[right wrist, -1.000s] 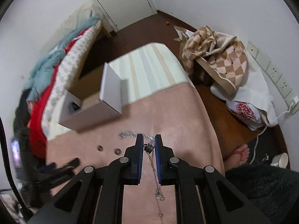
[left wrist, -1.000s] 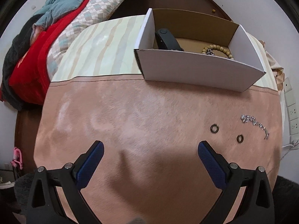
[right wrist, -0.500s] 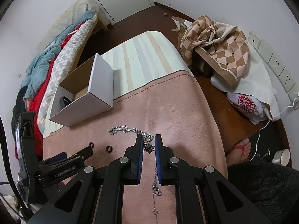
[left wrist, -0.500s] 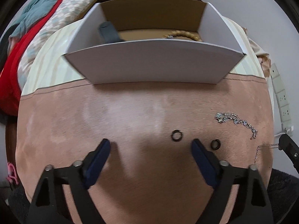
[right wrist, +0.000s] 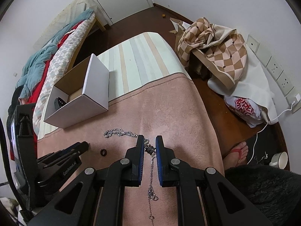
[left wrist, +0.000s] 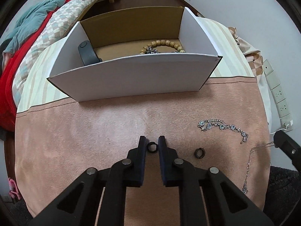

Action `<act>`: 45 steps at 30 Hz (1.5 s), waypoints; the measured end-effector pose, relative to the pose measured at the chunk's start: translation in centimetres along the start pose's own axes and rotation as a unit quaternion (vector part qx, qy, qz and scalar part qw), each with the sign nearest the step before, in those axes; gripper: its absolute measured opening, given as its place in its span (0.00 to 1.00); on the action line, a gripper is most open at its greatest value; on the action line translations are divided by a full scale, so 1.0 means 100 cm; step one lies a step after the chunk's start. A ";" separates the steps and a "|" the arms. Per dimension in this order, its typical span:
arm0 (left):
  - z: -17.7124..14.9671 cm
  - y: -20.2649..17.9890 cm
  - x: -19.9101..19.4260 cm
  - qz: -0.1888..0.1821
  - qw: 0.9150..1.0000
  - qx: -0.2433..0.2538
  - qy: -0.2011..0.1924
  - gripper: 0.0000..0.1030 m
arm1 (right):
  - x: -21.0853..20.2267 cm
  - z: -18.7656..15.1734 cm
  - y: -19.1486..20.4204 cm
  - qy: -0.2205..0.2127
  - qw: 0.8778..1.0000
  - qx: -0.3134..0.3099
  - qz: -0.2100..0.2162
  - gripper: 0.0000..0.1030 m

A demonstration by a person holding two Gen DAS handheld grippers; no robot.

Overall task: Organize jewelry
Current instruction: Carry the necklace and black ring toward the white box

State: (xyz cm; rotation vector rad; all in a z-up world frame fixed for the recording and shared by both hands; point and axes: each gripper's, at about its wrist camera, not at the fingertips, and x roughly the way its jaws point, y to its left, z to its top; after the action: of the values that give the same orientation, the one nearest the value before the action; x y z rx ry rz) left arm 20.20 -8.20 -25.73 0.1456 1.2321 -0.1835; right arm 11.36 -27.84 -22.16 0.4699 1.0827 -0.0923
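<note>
**A:** Report progress, largest item first.

**B:** The white cardboard box (left wrist: 135,79) stands open on the worktop (left wrist: 75,141), at the seam between striped cloth and pink fleece. It holds a wooden bead bracelet (left wrist: 163,44), a dark band (left wrist: 85,53) and some metal pieces, so sorting appears partly done. Four items remain outside.

**A:** List them.

**B:** A thin silver necklace (right wrist: 151,184), a jewelled chain bracelet (left wrist: 222,127), and two small dark rings.

**A:** Jaw states?

**B:** The left gripper (left wrist: 152,146) has its jaws narrowed around one ring (left wrist: 151,147), which sits on the fleece; contact cannot be confirmed. The right gripper (right wrist: 149,146) has its jaws slightly apart beside the necklace's dark pendant (right wrist: 150,148); whether it is pinched is unclear. The second ring (left wrist: 199,153) lies free nearby.

**A:** Materials?

**B:** Rigid smooth card, soft napped fleece, limp fine chain, hard round rings.
</note>
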 end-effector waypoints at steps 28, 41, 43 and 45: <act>0.092 0.075 -0.150 -0.069 0.991 -0.057 -0.102 0.10 | -0.119 0.136 0.153 -0.090 0.979 -0.131 0.127 0.12; 0.157 0.105 -0.068 -0.118 0.989 -0.086 -0.007 0.10 | 0.016 0.178 0.188 0.019 0.986 -0.131 0.101 0.12; 0.162 0.105 -0.053 -0.123 0.989 -0.087 0.009 0.10 | 0.034 0.180 0.185 0.035 0.987 -0.124 0.101 0.12; 0.165 0.105 -0.043 -0.115 0.989 -0.091 0.027 0.10 | 0.050 0.181 0.183 0.051 0.987 -0.118 0.102 0.12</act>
State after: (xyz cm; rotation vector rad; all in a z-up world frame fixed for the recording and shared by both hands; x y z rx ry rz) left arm 36.29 -1.14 -16.17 -0.1528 1.3112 -0.2679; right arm 34.20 -18.07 -13.61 0.3719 1.1242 0.2398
